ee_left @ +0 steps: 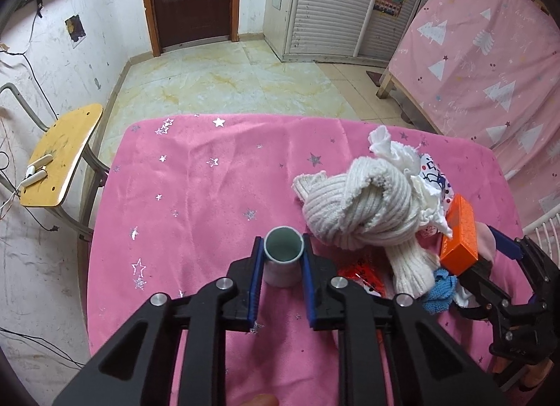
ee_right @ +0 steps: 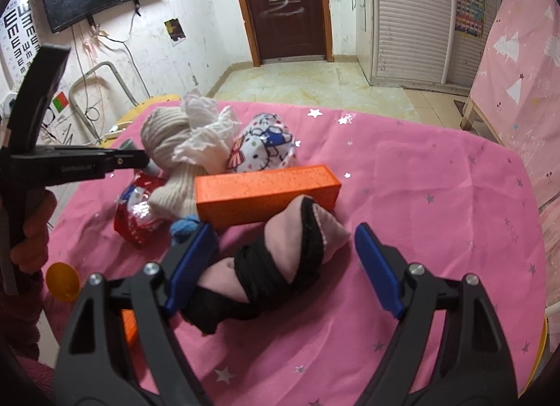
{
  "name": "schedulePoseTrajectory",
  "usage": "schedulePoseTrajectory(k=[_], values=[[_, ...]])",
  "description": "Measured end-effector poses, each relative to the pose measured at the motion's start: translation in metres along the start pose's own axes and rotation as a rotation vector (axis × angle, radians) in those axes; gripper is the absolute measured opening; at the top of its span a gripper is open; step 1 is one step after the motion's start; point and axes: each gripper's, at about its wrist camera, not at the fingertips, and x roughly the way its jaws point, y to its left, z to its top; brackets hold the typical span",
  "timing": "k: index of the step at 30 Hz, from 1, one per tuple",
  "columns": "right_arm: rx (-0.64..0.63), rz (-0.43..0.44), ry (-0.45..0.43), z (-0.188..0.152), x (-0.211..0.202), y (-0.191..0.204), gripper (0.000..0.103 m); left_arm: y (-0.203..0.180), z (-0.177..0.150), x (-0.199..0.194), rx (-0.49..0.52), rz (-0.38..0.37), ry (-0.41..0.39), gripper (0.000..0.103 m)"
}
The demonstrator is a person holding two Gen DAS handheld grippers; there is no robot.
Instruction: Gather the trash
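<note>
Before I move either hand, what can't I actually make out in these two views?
- Blue knit item: mostly hidden, by the cream knit bundle in the left view and the right gripper's finger in the right.
- Red wrapper: print unreadable, partly under the bundle.
- Grey cup: in the right view, nearly all behind the left gripper.
- Any trash bin: not in either view.

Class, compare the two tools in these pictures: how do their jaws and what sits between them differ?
The left tool has its jaws closed against a small grey cup; the right tool stands wide open. The left tool holds a rigid, upright thing; the right tool only straddles a soft pink-and-black cloth bundle lying loose. Both have blue pads and hang over the pink star-print tablecloth.
</note>
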Motion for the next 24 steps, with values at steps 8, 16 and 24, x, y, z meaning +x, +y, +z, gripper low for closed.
schedulePoseTrajectory(k=[8, 16, 24], values=[[0.003, 0.009, -0.011, -0.004, -0.004, 0.001, 0.033, -0.001, -0.004, -0.012, 0.006, -0.003, -0.026, 0.011], [0.023, 0.03, -0.046, -0.012, -0.016, -0.001, 0.03, -0.007, -0.01, -0.04, 0.014, -0.002, -0.065, 0.012], [0.047, 0.055, -0.124, -0.014, -0.05, -0.011, 0.03, -0.028, -0.012, -0.077, 0.041, -0.008, -0.12, 0.012]])
